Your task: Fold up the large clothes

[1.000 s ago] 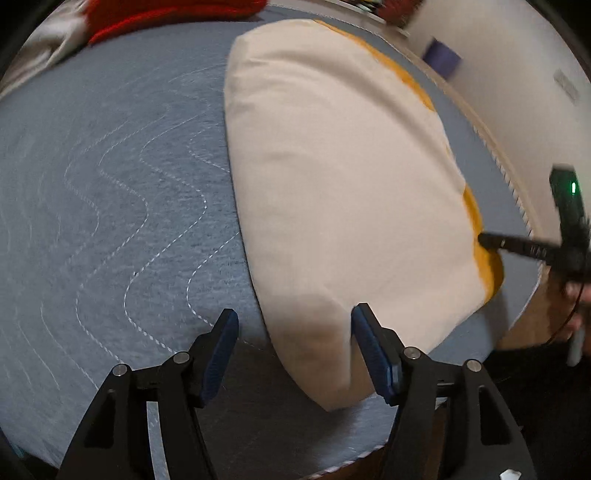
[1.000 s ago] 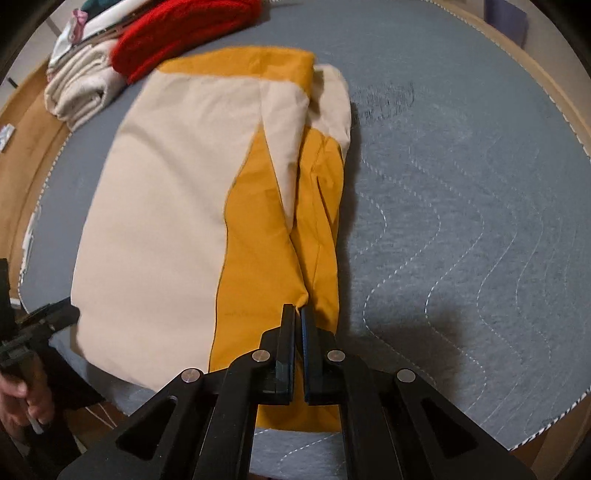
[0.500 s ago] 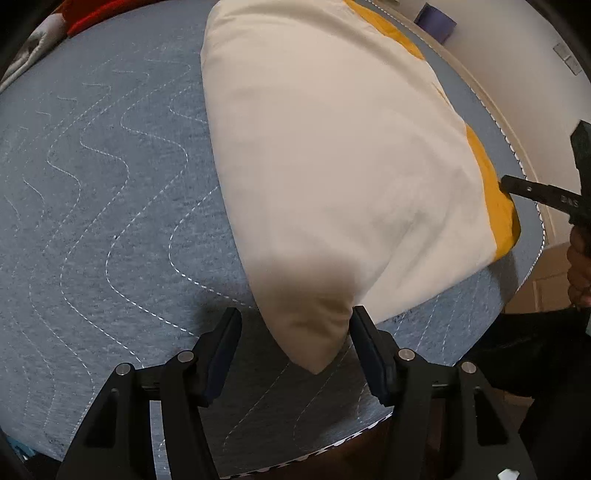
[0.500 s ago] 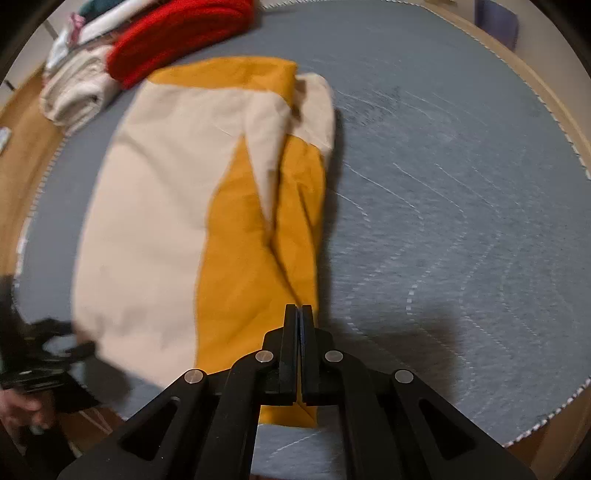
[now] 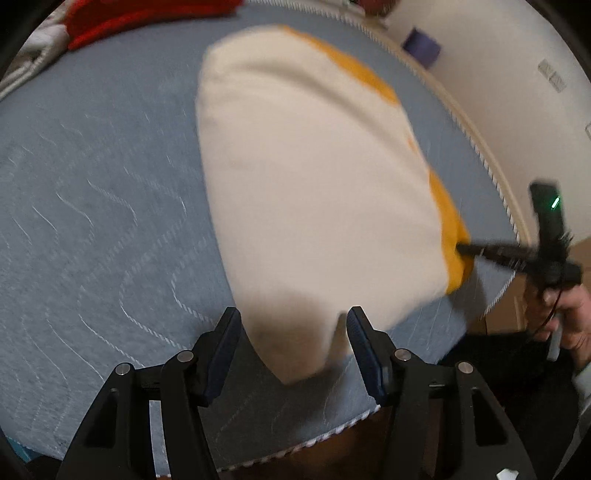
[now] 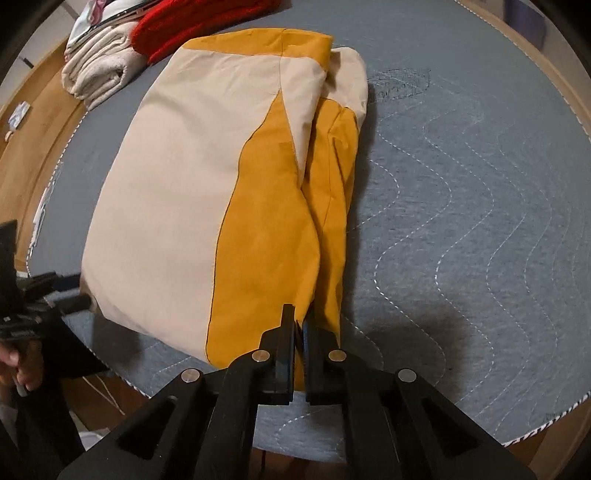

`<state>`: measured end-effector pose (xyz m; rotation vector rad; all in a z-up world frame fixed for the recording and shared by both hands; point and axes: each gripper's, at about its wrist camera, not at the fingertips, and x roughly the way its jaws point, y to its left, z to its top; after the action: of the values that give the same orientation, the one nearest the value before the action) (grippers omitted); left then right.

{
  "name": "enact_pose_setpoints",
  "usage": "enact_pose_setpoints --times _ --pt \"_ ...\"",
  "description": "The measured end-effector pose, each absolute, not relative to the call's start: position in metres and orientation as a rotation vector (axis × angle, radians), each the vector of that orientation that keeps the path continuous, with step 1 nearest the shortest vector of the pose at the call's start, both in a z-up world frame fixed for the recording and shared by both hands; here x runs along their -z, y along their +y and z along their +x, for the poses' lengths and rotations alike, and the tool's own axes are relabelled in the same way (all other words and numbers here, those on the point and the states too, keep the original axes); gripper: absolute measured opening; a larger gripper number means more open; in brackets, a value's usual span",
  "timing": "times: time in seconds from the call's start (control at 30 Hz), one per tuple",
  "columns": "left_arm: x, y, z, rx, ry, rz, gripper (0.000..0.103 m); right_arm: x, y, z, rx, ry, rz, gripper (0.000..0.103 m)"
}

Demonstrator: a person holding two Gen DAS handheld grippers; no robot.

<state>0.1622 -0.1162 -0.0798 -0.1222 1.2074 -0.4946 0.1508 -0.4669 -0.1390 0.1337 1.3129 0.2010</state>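
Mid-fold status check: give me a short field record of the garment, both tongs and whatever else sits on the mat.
garment: cream and orange garment, partly folded, flat on the grey quilted mat
left tongs: open, cream corner between the pads, not pinched
right tongs: shut on the garment's orange near edge
other items: red garment and folded cream towel at the mat's far edge

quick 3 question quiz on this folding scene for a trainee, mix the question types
1. True or false: the right gripper is shut on the orange edge of the cream and orange garment.
2. What lies between the left gripper fingers? A) red cloth B) a cream corner of the garment C) nothing
3. Fill in: the garment lies on a grey ____ mat.

Key: 1 true; 2 B; 3 quilted
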Motion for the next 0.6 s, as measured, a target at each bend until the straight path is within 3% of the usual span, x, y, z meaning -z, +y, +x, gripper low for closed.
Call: enact_pose_setpoints --times 0.1,0.23,0.33,0.37,0.47,0.6 --pt "0.075 -0.115 0.168 0.487 1.140 -0.133 0.054 0.147 -0.474 0.151 -0.167 1.342 0.153 0.003" --pt "0.113 -0.126 0.178 0.426 1.256 -0.065 0.053 0.145 -0.467 0.156 -0.169 1.355 0.112 0.004" --pt "0.111 -0.119 0.183 0.424 1.281 -0.141 0.053 0.125 -0.470 0.161 -0.101 1.298 0.074 0.007" --pt "0.109 -0.120 0.183 0.426 1.275 -0.128 0.053 0.111 -0.472 0.162 -0.057 1.233 0.043 0.013" --pt "0.107 -0.120 0.183 0.430 1.261 -0.092 0.053 0.068 -0.485 0.168 0.002 1.018 0.075 0.017" --pt "0.111 -0.121 0.181 0.442 1.267 -0.115 0.053 0.052 -0.497 0.194 -0.044 0.908 0.219 0.039"
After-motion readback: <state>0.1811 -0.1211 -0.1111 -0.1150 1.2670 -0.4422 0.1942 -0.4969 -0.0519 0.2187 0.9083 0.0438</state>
